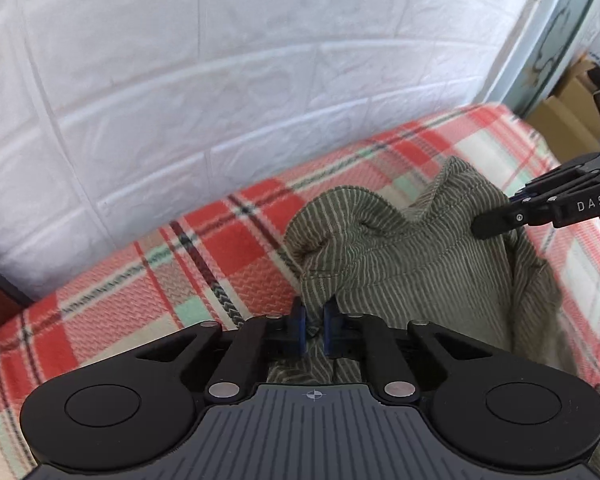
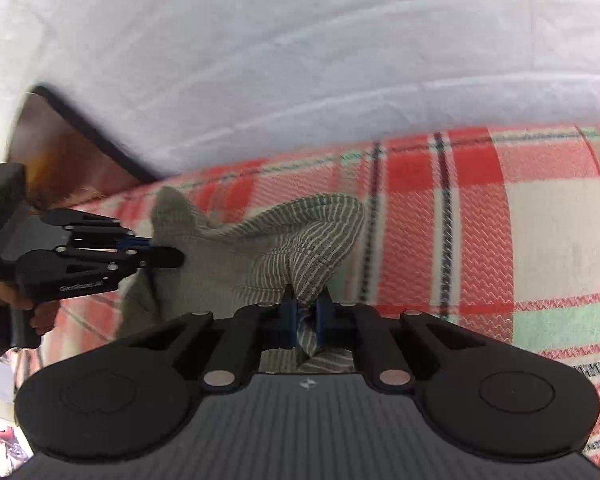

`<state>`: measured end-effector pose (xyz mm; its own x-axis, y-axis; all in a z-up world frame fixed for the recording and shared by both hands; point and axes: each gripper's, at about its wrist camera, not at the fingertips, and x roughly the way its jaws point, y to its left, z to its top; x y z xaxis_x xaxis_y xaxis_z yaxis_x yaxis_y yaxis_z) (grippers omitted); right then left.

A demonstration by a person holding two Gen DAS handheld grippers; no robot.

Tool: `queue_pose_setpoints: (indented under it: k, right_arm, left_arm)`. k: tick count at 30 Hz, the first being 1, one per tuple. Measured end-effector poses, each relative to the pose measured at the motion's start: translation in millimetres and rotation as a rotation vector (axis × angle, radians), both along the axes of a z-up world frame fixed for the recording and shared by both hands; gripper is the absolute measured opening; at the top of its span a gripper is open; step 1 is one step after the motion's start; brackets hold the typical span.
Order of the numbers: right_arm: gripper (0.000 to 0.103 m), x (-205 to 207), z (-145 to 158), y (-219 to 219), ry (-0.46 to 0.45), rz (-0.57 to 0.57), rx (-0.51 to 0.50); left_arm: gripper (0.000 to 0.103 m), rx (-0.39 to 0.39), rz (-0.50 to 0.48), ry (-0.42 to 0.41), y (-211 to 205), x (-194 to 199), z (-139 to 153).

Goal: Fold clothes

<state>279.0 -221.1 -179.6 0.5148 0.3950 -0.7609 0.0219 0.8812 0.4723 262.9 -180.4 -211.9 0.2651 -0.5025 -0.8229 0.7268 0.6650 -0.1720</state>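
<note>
Both claws pinched tight on green striped garment [image 1: 400, 264], bunched on plaid blanket [image 1: 112, 304]: left claw [image 1: 314, 330] at one edge, right claw [image 2: 305, 326] at other. Step: lift. Next, probably spread it flat, keep cloth taut.

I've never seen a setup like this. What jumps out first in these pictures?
A green striped garment bunched up in the middle, pinched at two spots by black claws: the left claw and the right claw. Under it spreads a bright red, cream and mint plaid blanket, with a white brick-patterned wall behind.
</note>
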Motion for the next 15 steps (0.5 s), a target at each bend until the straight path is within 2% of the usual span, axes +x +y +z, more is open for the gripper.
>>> queue_pose_setpoints:
  k: [6,13,15]
  right_arm:
    - [0.009,-22,46,9,-0.081,0.043,0.002]
    - [0.009,-65,92,23,-0.192,0.107,0.029]
    - [0.009,-77,94,23,-0.218,0.131,0.033]
  left_arm:
    - [0.002,-0.097,0.015,-0.030,23,-28,47]
    - [0.003,-0.177,0.014,-0.087,58,-92,102]
    - [0.003,-0.201,0.010,-0.097,70,-117,115]
